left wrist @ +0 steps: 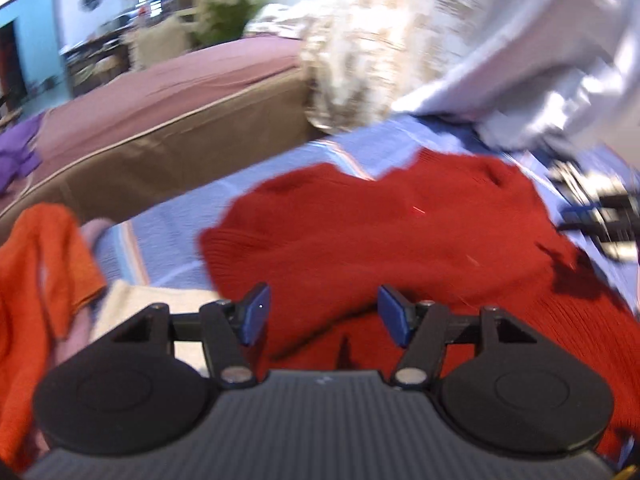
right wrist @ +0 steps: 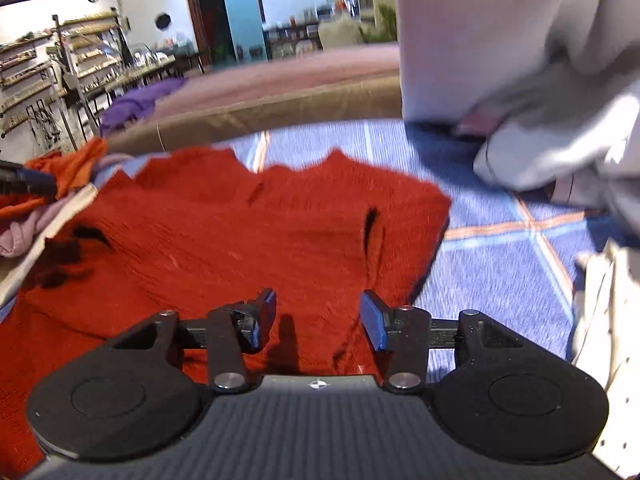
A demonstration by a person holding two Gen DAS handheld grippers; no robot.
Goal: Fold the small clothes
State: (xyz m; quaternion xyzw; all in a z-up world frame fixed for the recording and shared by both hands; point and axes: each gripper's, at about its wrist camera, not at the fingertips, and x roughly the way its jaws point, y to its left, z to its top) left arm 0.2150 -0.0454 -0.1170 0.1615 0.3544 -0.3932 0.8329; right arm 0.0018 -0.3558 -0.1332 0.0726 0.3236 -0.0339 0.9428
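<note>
Left wrist view: left hand-held gripper [left wrist: 324, 314] released, above the red knit garment [left wrist: 380, 232] spread on the blue bedspread [left wrist: 180, 232]. Right wrist view: right hand-held gripper [right wrist: 318, 320] released over the garment's near right part; pinch an edge, probably the hem, squarely before folding.

Black left gripper [left wrist: 324, 312], blue fingers [left wrist: 254, 314] (silver screws), ribbed grey body

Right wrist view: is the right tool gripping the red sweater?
No. The right tool is open above the red sweater, with no fabric pinched between its pads.
</note>
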